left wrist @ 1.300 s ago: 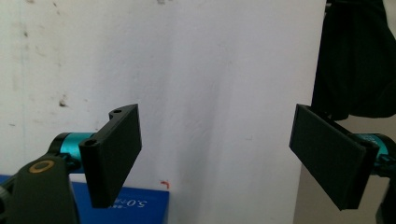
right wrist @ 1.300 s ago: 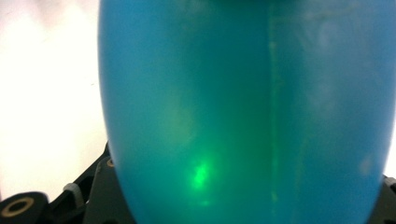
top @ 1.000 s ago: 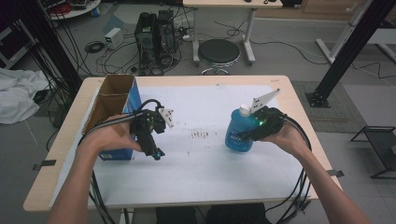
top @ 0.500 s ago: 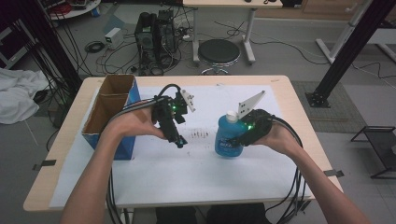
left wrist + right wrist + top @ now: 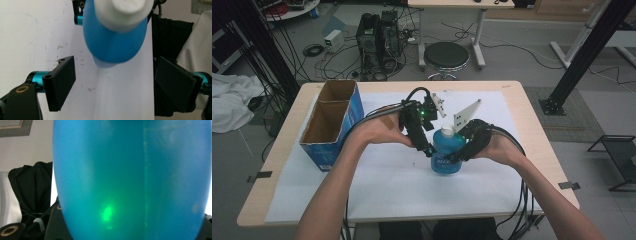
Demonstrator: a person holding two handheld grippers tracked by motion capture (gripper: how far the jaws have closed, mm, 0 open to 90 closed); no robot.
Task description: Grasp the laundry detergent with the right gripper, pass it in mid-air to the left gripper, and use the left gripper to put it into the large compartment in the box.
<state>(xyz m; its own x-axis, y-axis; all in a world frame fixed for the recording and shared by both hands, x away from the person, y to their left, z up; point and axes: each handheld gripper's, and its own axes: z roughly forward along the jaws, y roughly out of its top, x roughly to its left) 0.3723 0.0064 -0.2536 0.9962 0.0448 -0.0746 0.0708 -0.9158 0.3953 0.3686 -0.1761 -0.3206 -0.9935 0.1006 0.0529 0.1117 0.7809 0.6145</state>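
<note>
On the left of the counter (image 5: 522,165) stands the open cardboard box (image 5: 332,125), well apart from the work. Just right of it, near the middle, the left gripper (image 5: 428,149) hangs over the blue bottle (image 5: 447,152) with its fingers (image 5: 60,82) spread wide and holding nothing. In the left gripper view the bottle's white cap (image 5: 120,11) lies ahead of the fingers and centred between them, apart from both pads. The bottle stands upright on the white sheet (image 5: 387,175), its long axis vertical. On its right side the right gripper (image 5: 459,155) is clamped on the bottle's body, as closed as the bottle allows. The left fingers are the nearer to the cap; judging by this, the next move is for them to travel along that axis and close around the cap while the right steadies the bottle.
</note>
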